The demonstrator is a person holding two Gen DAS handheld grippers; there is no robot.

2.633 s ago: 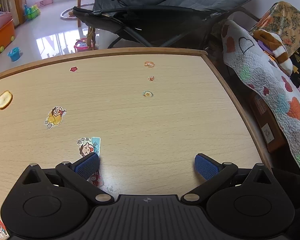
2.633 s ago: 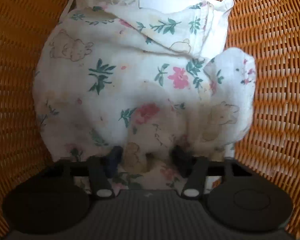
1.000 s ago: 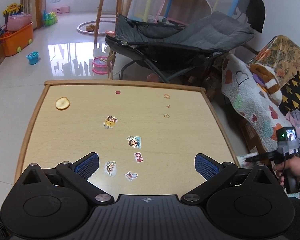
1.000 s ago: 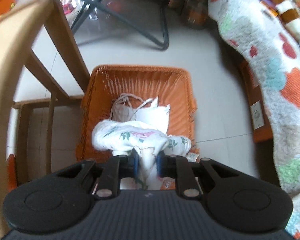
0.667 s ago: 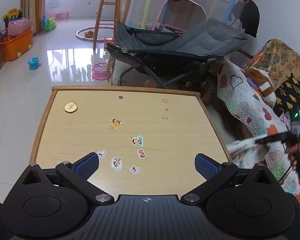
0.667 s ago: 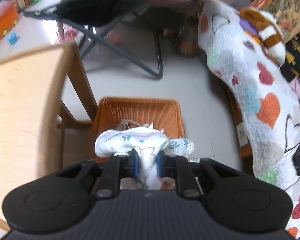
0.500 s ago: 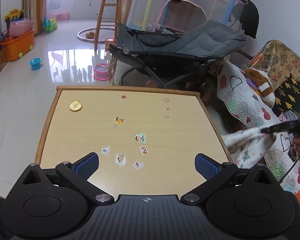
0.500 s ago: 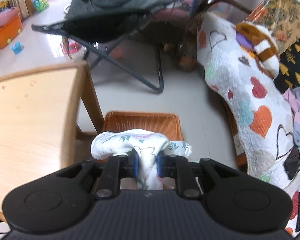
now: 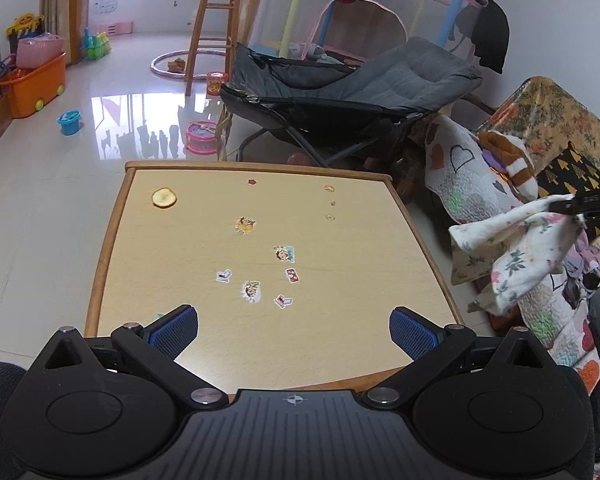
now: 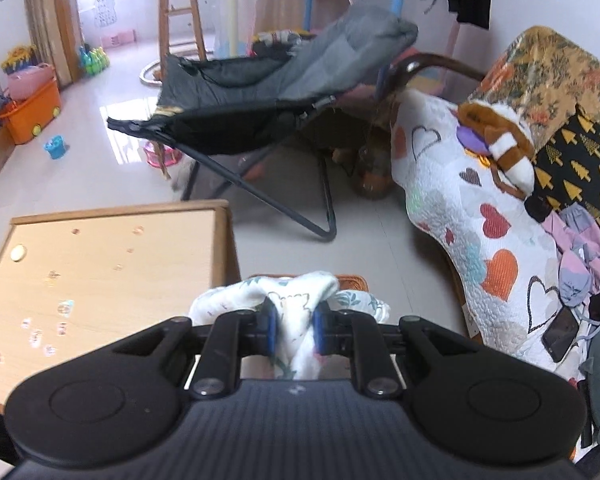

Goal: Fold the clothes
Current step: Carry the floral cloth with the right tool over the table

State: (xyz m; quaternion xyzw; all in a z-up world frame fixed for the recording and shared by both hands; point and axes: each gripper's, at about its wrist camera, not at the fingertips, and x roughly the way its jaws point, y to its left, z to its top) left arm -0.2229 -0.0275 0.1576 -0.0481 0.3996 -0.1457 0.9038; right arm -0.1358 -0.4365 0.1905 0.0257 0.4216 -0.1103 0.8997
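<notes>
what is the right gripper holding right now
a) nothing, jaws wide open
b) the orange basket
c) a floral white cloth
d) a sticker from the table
c: the right gripper is shut on the floral white cloth, which hangs from it beside the table in the left wrist view.

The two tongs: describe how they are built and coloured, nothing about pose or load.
Both are alike. The left tongs and right tongs have a matt black ribbed body with a small crosshair mark, two round black discs at the sides, and black linkage arms joined by silver pivot screws. Each finger ends in a blue textured pad. No cables, sleeves or hands show on them.
</notes>
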